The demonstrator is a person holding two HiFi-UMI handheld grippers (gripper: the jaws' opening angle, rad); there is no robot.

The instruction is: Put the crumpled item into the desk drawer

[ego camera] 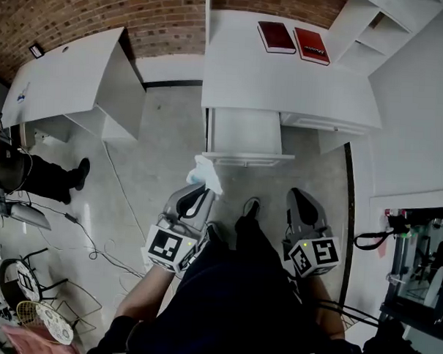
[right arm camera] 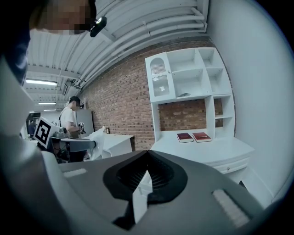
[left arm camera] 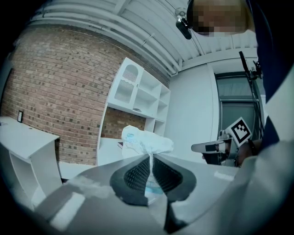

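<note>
The right gripper (right arm camera: 147, 153) has its jaws pressed together, empty. Beyond them to the right, 2 red books (right arm camera: 184, 137) lie on a white desk (right arm camera: 225, 151). To their left, the left gripper (right arm camera: 91, 144) clamps the crumpled item (right arm camera: 98, 136).

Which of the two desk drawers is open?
The left drawer, pulled out forward with its white inside showing; the right drawer beside it is shut.

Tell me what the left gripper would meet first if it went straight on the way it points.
Probably the front edge of the open drawer, just ahead of the left gripper and the crumpled item it grips. Height is unclear; it might pass over.
</note>
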